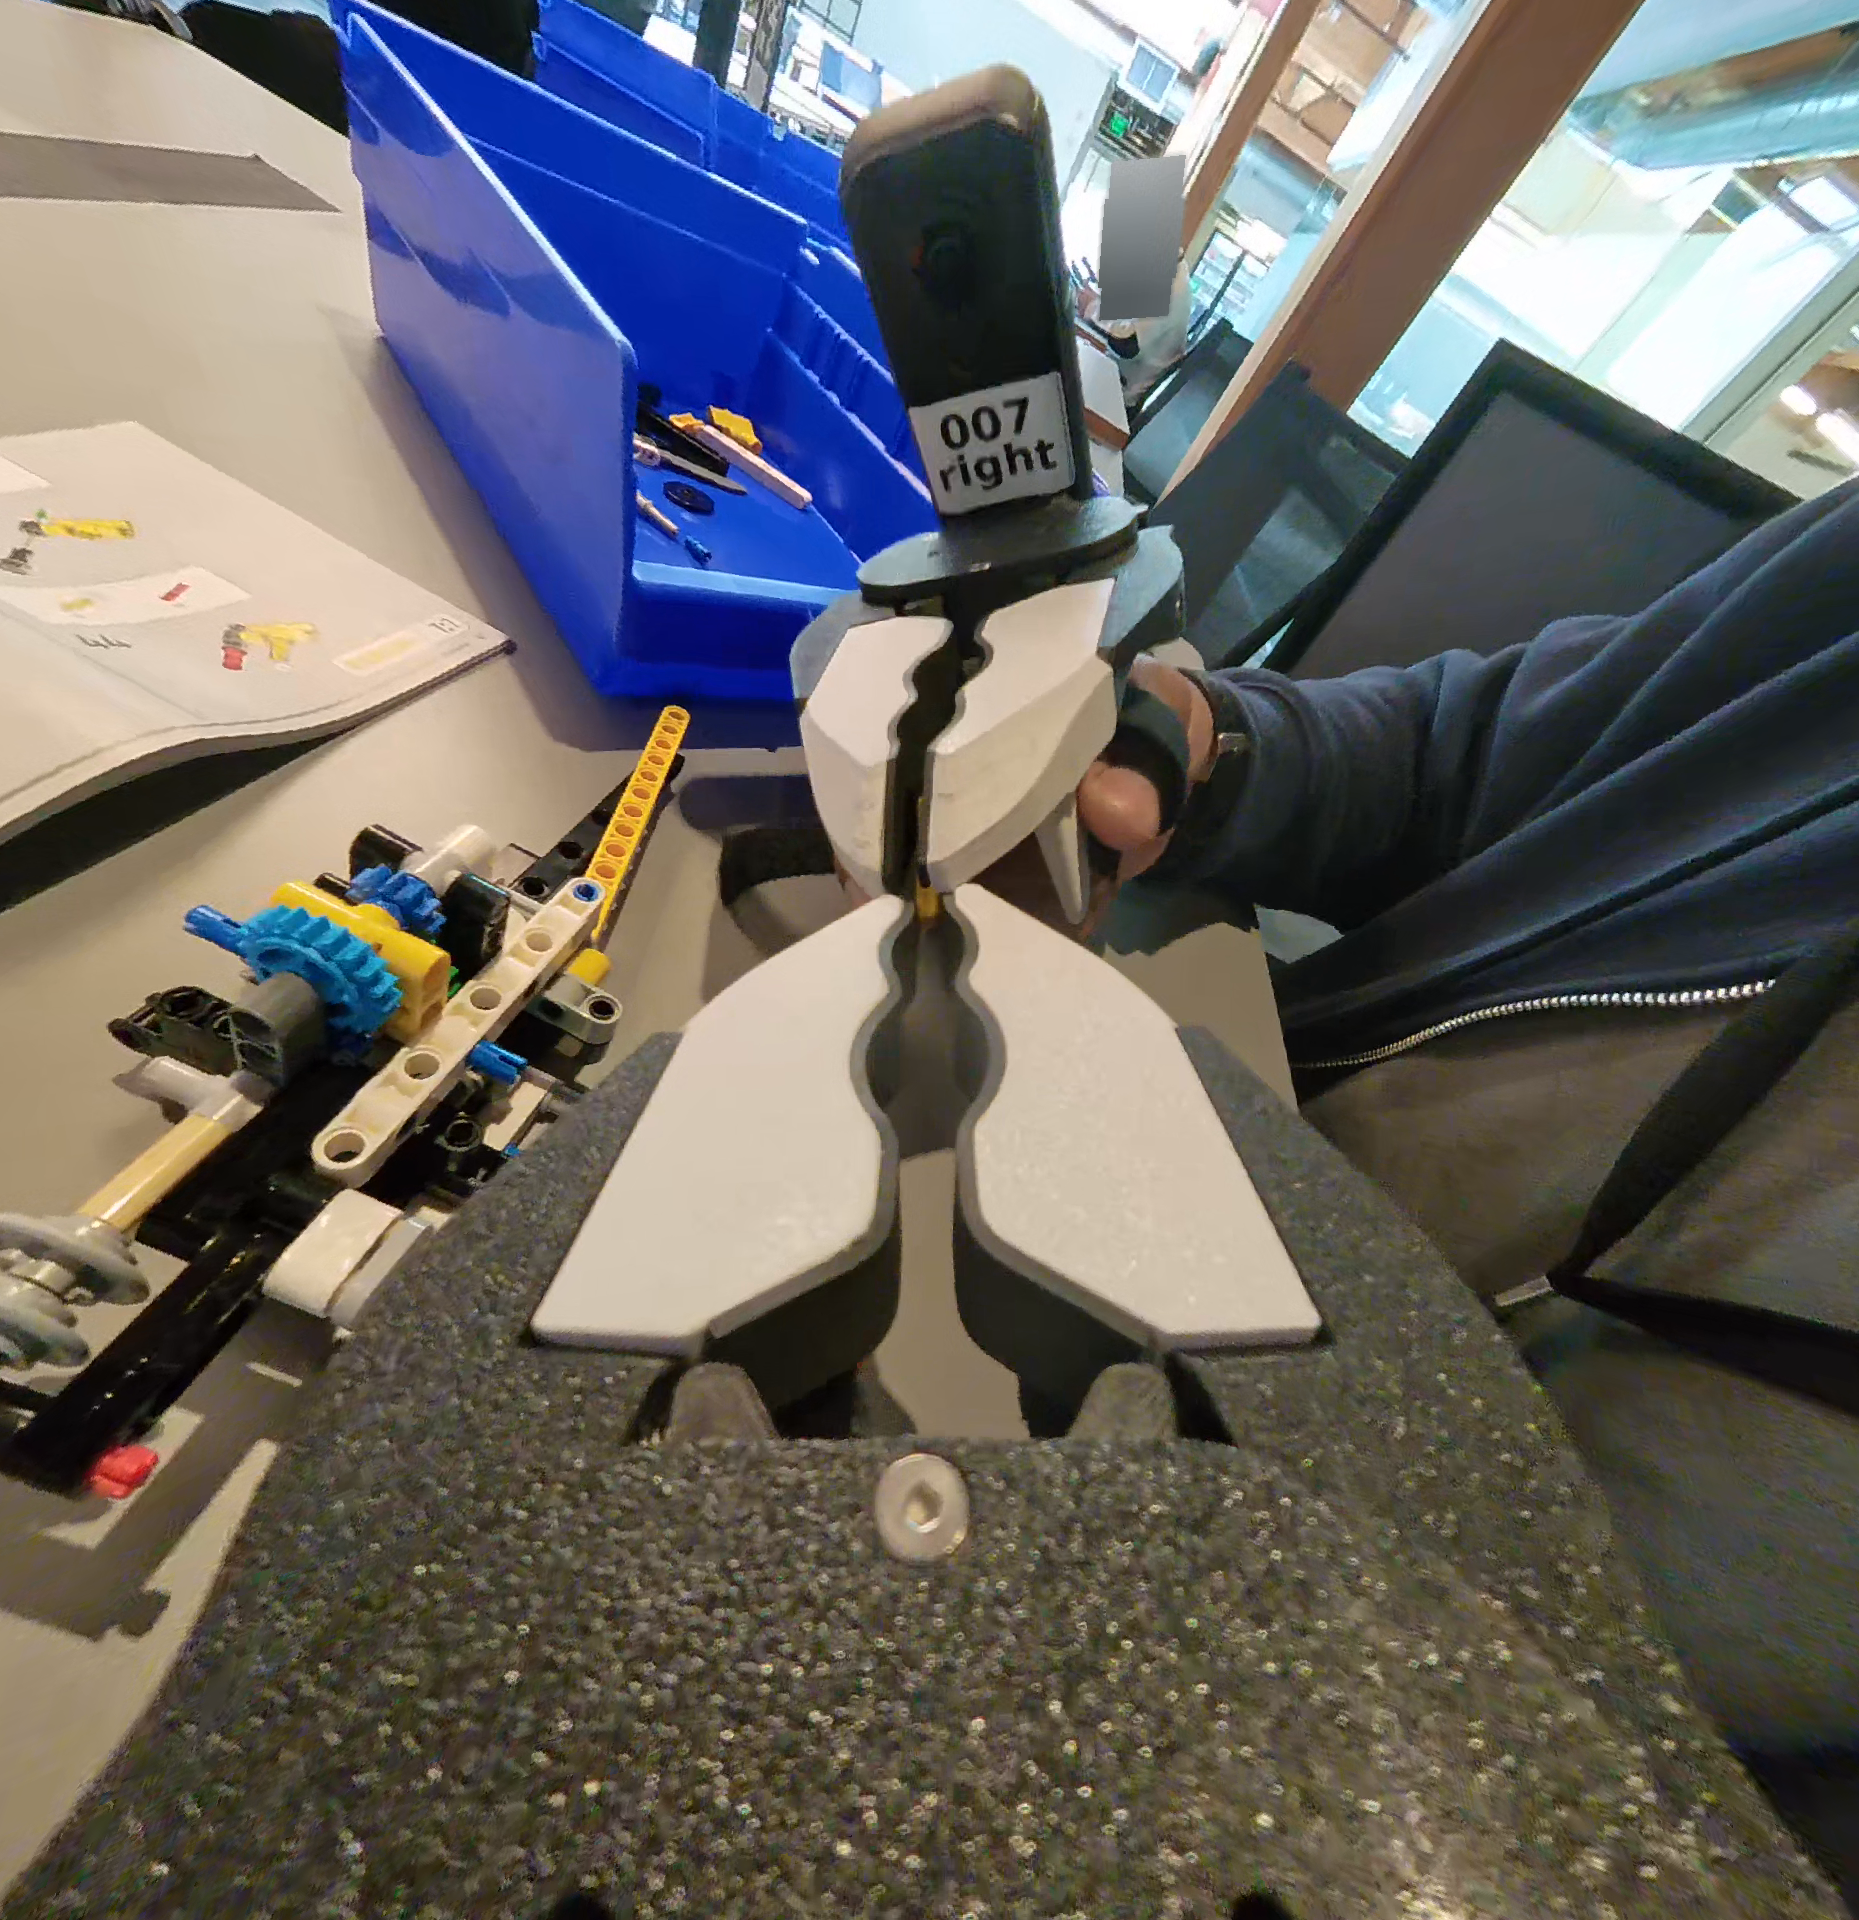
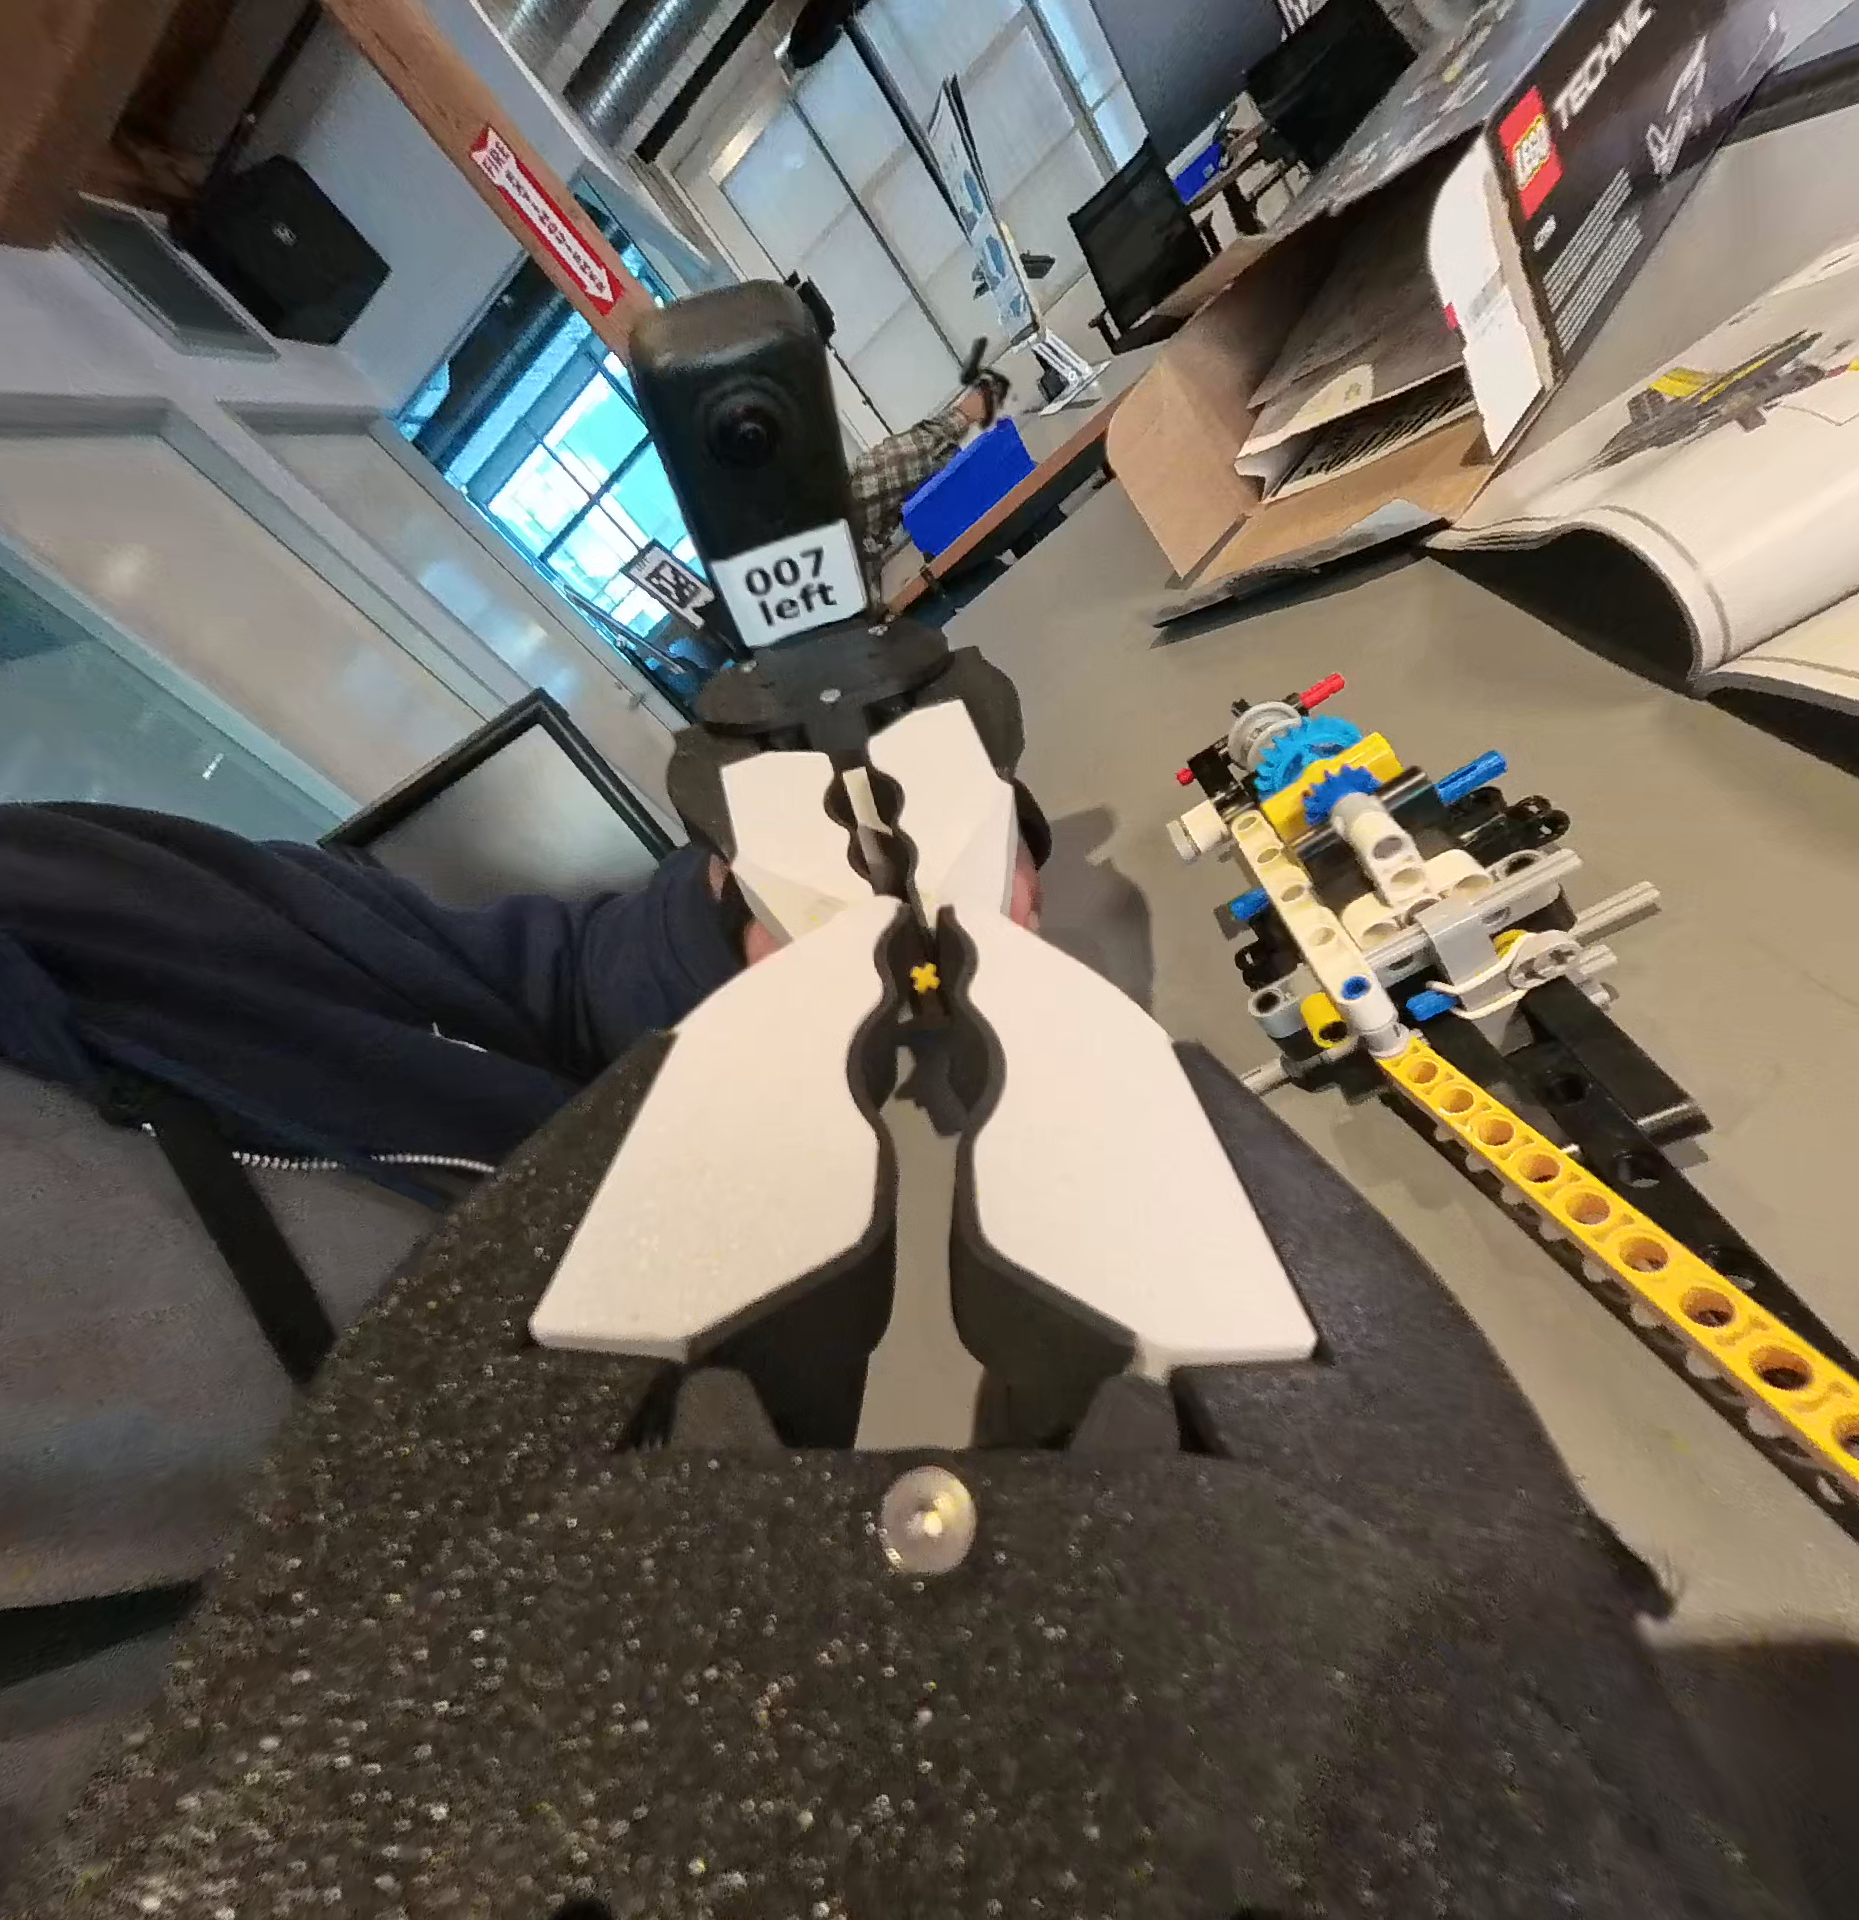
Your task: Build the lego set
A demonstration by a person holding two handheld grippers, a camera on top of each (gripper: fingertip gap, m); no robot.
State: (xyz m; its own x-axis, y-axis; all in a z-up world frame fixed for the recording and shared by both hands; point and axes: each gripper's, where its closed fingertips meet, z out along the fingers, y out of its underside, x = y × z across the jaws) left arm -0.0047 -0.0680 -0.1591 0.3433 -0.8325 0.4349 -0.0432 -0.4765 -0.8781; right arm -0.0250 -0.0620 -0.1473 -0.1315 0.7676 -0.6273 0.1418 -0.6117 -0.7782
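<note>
The two hand-held grippers meet tip to tip above the grey table (image 1: 281, 312), just beside the half-built lego model (image 1: 312, 1049), a long black frame carrying white holed beams, blue gears and a yellow block. In the left wrist view, the left gripper (image 1: 923, 914) has its white fingers (image 1: 759, 1132) clenched at the tips on a small yellow lego pin (image 1: 926, 902). The right gripper (image 1: 909, 831), facing it, is likewise closed, and its tips touch the same piece. In the right wrist view the pin's yellow cross-shaped end (image 2: 923, 978) sits between the right gripper's (image 2: 920, 935) near-shut tips, with a thin black part running on toward the left gripper (image 2: 883, 831). A long yellow holed beam (image 1: 639, 800) juts from the model. Beyond the model lie an open instruction booklet (image 1: 177, 613) and a blue plastic bin (image 1: 551, 343) holding loose parts. A dark-sleeved hand (image 1: 1143, 769) grips the right gripper.
</note>
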